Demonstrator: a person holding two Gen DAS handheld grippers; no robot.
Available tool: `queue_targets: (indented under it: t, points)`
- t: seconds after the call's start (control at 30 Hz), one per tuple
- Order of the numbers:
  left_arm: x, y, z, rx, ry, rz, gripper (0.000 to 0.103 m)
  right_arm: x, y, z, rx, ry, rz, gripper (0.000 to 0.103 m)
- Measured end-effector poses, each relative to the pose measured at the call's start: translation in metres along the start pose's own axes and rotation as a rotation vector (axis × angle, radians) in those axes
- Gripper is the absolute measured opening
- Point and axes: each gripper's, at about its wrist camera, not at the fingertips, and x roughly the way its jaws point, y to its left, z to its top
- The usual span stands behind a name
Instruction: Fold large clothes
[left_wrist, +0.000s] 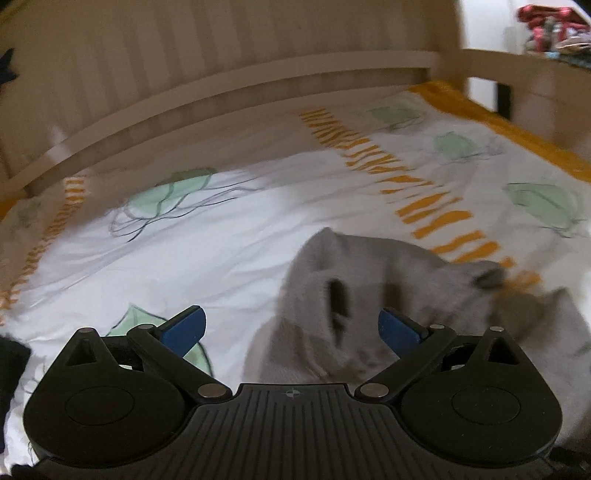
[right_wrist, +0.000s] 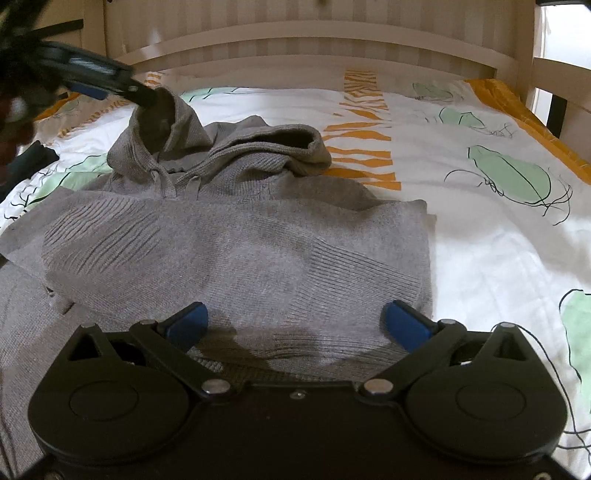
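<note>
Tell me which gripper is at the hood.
The left gripper: its open jaws are at the hood, at the far end of the hoodie. The right gripper, also open, hangs over the folded body instead.

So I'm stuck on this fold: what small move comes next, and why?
Probably lower the open left gripper onto the hood and fold it down over the grey hoodie: the body already lies folded flat on the bedsheet, while the hood is bunched and sticking up.

Hoodie (left_wrist: 369, 295) blurred, cut off below.
</note>
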Motion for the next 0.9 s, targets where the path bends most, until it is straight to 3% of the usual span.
queue_targets:
  t: [0.17,0.33,0.43,0.5,0.63,0.8,0.83,0.9]
  points:
    - [0.022,0.034,-0.014,-0.062,0.059,0.121,0.101,0.000,0.000,0.001,-0.001,0.006,0.003,0.103]
    - [0.030,0.088,-0.052,-0.228,0.150,0.169,0.101,0.000,-0.001,0.006,-0.001,0.024,0.009,0.103]
    - [0.033,0.111,-0.073,-0.309,0.179,0.097,0.101,-0.002,-0.002,0.013,0.002,0.048,0.007,0.102]
    - [0.032,0.114,-0.080,-0.346,0.177,0.054,0.101,-0.011,-0.005,0.022,0.045,0.020,0.020,0.102]
    - [0.028,0.101,-0.077,-0.308,0.143,0.019,0.101,-0.024,-0.015,0.047,0.108,-0.074,0.043,0.102]
    - [0.029,0.093,-0.065,-0.234,0.119,0.022,0.100,0.008,-0.024,0.091,0.108,-0.089,0.028,0.101]
    - [0.031,0.093,-0.063,-0.229,0.120,0.020,0.099,0.018,-0.025,0.099,0.089,-0.089,0.023,0.095]
    - [0.034,0.093,-0.061,-0.216,0.117,0.006,0.087,0.037,-0.024,0.111,0.057,-0.066,0.016,0.084]
